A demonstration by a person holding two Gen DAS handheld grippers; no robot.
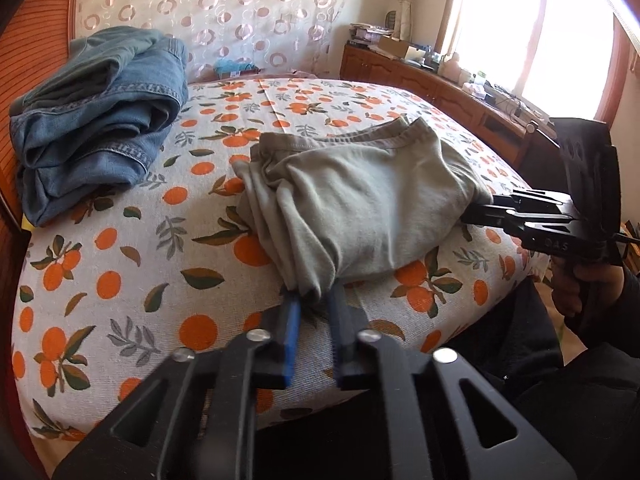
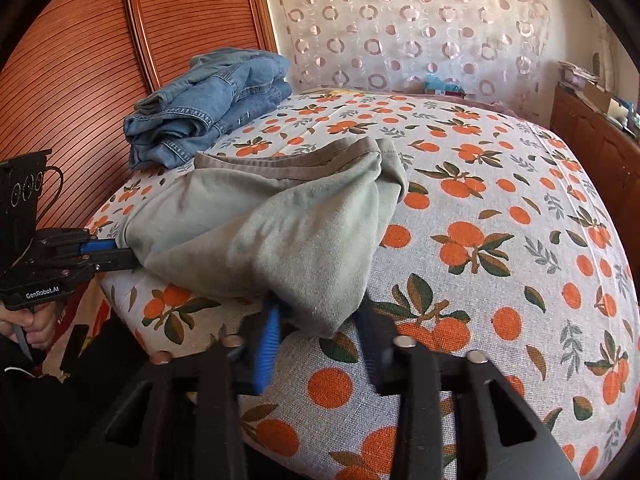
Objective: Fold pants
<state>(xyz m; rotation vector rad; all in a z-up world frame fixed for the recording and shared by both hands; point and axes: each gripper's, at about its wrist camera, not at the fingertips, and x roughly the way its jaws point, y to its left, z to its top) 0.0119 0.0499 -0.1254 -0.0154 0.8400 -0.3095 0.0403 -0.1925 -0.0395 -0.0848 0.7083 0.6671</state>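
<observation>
Grey-green pants (image 1: 360,204) lie half folded on the bed (image 1: 120,280); left gripper (image 1: 314,300) and right gripper (image 2: 320,316) each pinch a near corner, ready to carry the fold toward twelve o'clock.

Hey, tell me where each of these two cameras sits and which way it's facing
Left wrist: on the left gripper, looking down over the bed toward the window; its fingers pinch the green pants; the right gripper and hand show at right.
Right wrist: on the right gripper, facing the headboard; the left gripper and hand show at left.
Shared: green pants, folded jeans, orange-print bed.
</observation>
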